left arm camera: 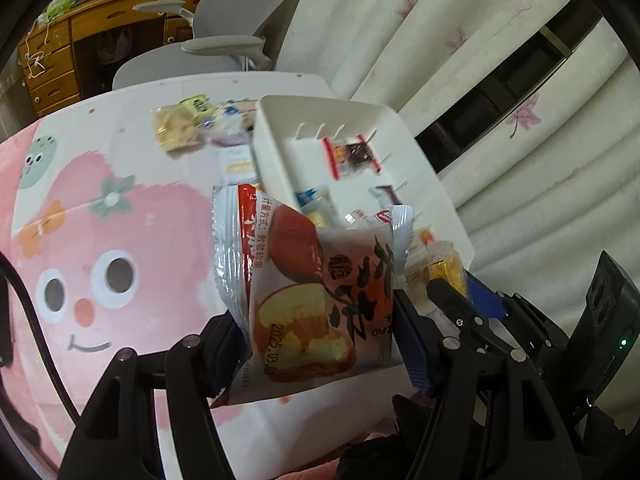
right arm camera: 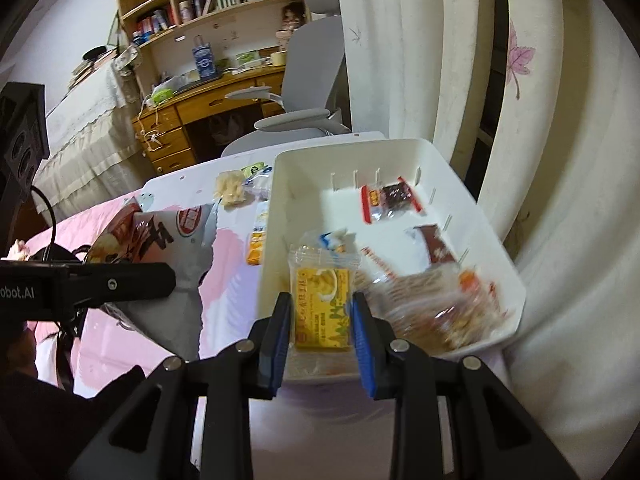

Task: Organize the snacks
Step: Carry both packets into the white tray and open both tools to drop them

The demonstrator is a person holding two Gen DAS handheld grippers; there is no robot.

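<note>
Left wrist view: the left tool is clenched on a cake packet, a silver and red wrapper printed with a picture of sponge cake. The packet stands upright between the blue pads, lifted above the bench, which is covered in a pink cartoon cloth. Just beyond the packet sits a white bin, tilted in this view, with several wrapped snacks already inside. A small cluster of loose snacks lies on the bench to the left of the bin, near its far corner. At the right edge, part of the other tool shows, with a yellow packet at its tip.

Right wrist view: the right tool grasps a yellow snack packet in a clear wrapper, held over the near end of the white bin. Whether the packet touches the bin floor cannot be told. The bin holds a red and dark packet near the far wall, a brown packet, and a blurred clear bag at the near right. On the bench beside the bin's left wall lie an orange packet and the loose cluster farther off.

The job looks roughly half done: several snacks are binned, two are in the tools, and a handful are left on the bench.
</note>
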